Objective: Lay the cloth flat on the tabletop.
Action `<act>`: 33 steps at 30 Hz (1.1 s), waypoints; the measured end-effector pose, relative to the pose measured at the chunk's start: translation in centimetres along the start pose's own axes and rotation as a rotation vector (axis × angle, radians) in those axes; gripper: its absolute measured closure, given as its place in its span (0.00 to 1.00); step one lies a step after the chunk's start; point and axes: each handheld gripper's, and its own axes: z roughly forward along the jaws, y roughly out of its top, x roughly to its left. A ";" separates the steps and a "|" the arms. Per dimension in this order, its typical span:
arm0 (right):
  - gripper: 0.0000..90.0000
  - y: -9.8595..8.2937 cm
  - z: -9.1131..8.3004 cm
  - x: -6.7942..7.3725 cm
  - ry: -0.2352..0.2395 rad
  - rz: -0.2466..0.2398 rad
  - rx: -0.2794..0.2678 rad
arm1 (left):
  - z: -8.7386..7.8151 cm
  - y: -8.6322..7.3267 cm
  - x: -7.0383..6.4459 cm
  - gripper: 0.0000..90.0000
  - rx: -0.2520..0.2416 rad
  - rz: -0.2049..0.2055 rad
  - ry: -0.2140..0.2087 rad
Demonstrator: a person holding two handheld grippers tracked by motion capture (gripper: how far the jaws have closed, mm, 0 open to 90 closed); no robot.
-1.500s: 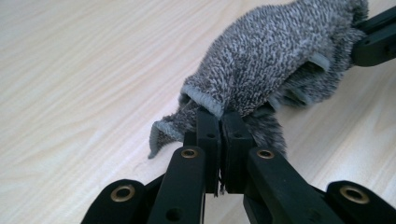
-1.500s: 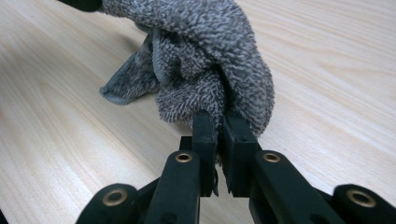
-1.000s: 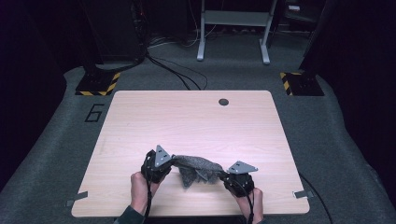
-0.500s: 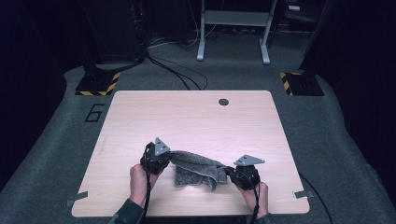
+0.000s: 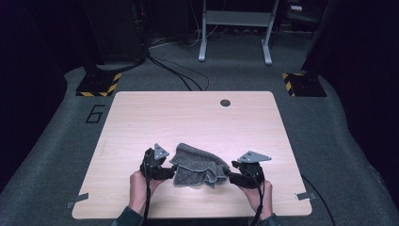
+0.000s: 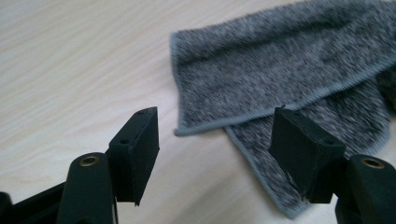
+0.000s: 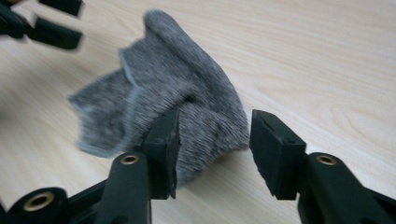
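Observation:
A crumpled grey towel [image 5: 197, 165] lies on the wooden table [image 5: 197, 117] near its front edge. My left gripper [image 5: 168, 170] sits at the towel's left end; in the left gripper view its jaws stand open over a folded corner of the towel [image 6: 280, 79], gripping nothing [image 6: 215, 154]. My right gripper [image 5: 229, 175] is at the towel's right end. In the right gripper view its jaws [image 7: 212, 149] are open with a bunched hump of towel [image 7: 187, 102] lying partly between them.
A dark round cable hole [image 5: 225, 102] is in the table near its far edge. Grey carpet surrounds the table, with black-and-yellow striped feet [image 5: 99, 84] and cables behind it. A desk frame [image 5: 234, 28] stands farther back.
Both grippers have let go of the towel and opened. The hands drew slightly toward the front edge, and the towel has settled onto the table in a crumpled heap.

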 end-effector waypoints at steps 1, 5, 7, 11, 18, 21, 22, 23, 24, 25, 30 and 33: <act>0.56 0.3 -0.2 0.4 0.016 -0.003 -0.004 | 0.1 -0.3 -0.7 0.36 0.006 0.008 -0.014; 0.53 0.9 -0.5 1.4 0.061 -0.015 -0.008 | 0.5 -0.8 -1.7 0.37 0.027 0.029 -0.039; 0.53 1.3 -0.1 2.4 0.099 -0.020 0.012 | 1.3 -1.1 -2.7 0.40 0.048 0.044 -0.063; 0.54 1.0 0.9 2.9 0.108 -0.026 0.057 | 2.5 -1.7 -3.6 0.49 0.077 0.068 -0.093; 0.77 0.0 2.4 2.5 0.105 -0.023 0.106 | 3.3 -2.4 -4.0 0.68 0.085 0.075 -0.129; 0.89 -0.3 2.8 2.2 0.084 -0.027 0.110 | 3.2 -2.6 -3.8 0.75 0.084 0.075 -0.138; 0.91 -0.4 2.9 2.0 0.080 -0.026 0.109 | 3.1 -2.6 -3.8 0.76 0.088 0.072 -0.137; 0.91 -0.4 2.9 2.0 0.080 -0.026 0.109 | 3.1 -2.6 -3.8 0.78 0.088 0.072 -0.137; 0.93 -0.4 2.9 1.8 0.064 -0.034 0.107 | 3.0 -2.7 -3.8 0.78 0.086 0.071 -0.140; 0.93 -0.5 2.9 1.6 0.055 -0.022 0.103 | 2.9 -2.8 -3.9 0.78 0.088 0.067 -0.135; 0.93 -0.2 2.8 0.2 0.016 -0.017 0.085 | 2.4 -3.4 -3.9 0.78 0.084 0.060 -0.145; 0.94 0.5 2.6 -0.7 -0.010 -0.022 0.076 | 1.7 -4.1 -3.8 0.78 0.079 0.053 -0.154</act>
